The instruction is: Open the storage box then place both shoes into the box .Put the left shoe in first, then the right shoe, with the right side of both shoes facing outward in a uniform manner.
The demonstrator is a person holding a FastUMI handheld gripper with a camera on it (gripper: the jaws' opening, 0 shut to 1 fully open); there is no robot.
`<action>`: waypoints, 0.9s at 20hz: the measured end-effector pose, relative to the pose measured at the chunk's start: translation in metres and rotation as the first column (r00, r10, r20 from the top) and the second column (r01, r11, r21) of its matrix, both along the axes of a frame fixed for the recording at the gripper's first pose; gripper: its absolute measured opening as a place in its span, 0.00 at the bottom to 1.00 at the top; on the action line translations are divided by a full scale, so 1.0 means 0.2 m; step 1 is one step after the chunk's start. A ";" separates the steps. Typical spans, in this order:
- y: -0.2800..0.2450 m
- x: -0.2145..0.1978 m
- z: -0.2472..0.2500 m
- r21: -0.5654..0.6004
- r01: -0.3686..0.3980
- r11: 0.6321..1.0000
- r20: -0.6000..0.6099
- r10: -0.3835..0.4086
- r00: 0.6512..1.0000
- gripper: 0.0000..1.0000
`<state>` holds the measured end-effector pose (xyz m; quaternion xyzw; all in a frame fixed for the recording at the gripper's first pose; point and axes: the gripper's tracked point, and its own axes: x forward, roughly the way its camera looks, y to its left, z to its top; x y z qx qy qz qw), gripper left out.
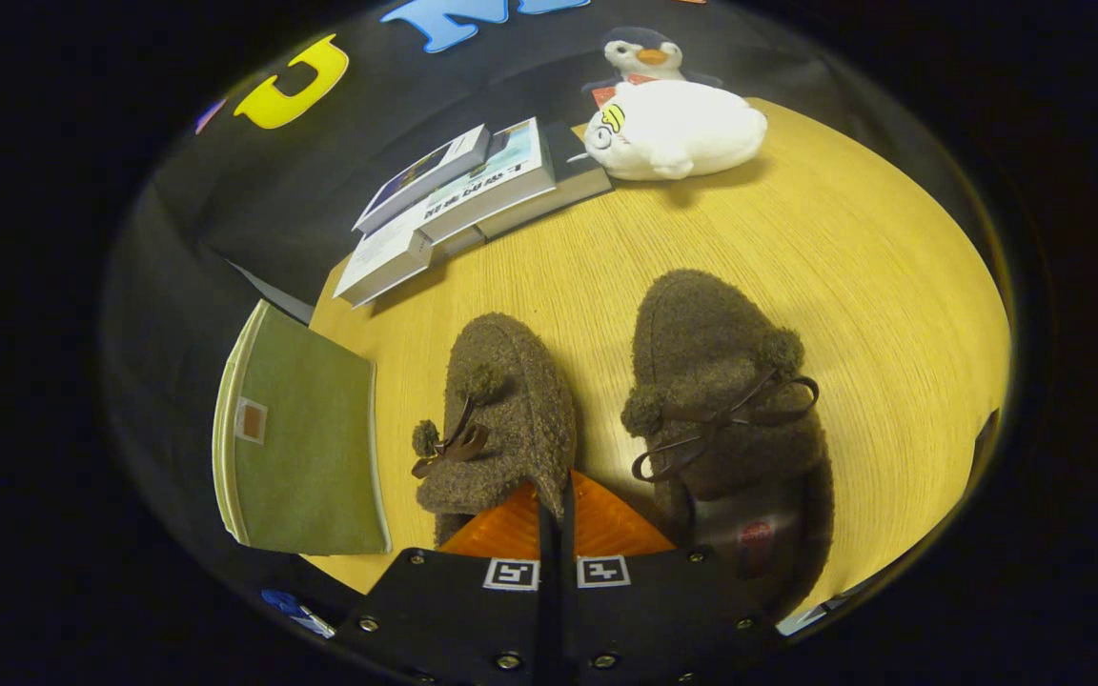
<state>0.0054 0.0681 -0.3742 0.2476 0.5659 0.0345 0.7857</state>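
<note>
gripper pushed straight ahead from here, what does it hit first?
Likely the left-hand brown shoe: the gripper, fingers nearly closed with nothing held, sits at that shoe's heel end. The other shoe lies off to the side. Height above the shoe is unclear.

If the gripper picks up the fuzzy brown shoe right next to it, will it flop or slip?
The left shoe looks soft and woolly, so it would probably sag a bit yet weigh little. Its fuzzy surface should grip well rather than slip. The gripper, fingers closed together at its heel, holds nothing. The loose bow could snag.
</note>
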 end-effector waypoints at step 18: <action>0.50 0.33 0.70 0.137 -0.030 0.990 0.152 0.009 0.988 0.00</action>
